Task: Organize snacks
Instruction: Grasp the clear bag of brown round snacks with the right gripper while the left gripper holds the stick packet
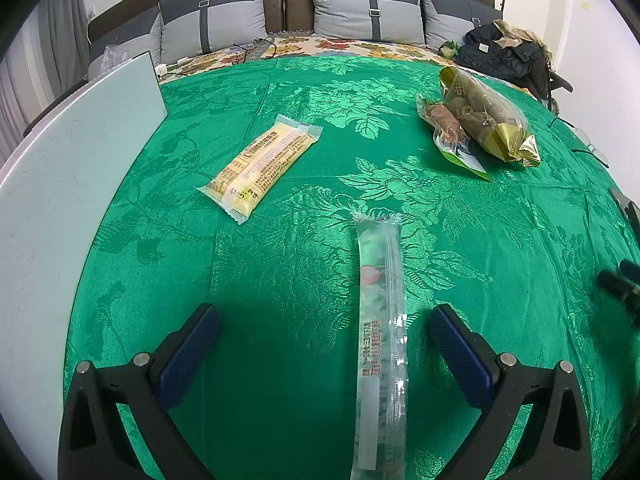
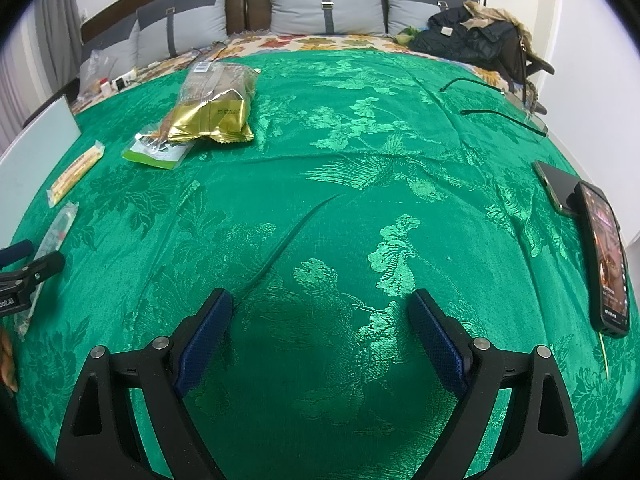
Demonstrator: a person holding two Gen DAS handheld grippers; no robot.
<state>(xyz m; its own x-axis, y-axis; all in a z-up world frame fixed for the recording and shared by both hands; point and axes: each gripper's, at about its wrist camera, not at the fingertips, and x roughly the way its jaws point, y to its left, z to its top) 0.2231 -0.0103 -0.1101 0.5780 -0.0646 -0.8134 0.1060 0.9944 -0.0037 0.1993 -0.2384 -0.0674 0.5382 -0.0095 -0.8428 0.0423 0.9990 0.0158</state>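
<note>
A long clear snack stick pack (image 1: 381,336) lies on the green cloth (image 1: 280,264), running between the spread fingers of my open left gripper (image 1: 325,320), nearer the right finger. A yellow bar pack (image 1: 261,164) lies farther off to the left. A gold-and-clear bag (image 1: 486,118) rests on a green-edged pouch (image 1: 454,136) at the far right. My right gripper (image 2: 320,312) is open over bare cloth with nothing between its fingers. In its view the gold bag (image 2: 214,108), the green pouch (image 2: 156,152), the yellow bar (image 2: 76,174) and the clear stick pack (image 2: 52,240) sit to the left.
A pale board (image 1: 72,184) lies along the left edge. Two phones (image 2: 606,256) and a pair of glasses (image 2: 520,112) lie at the right. Cushions (image 1: 360,8), a floral cover and a dark jacket (image 1: 500,52) are behind. The left gripper's tips (image 2: 24,268) show at the right view's left edge.
</note>
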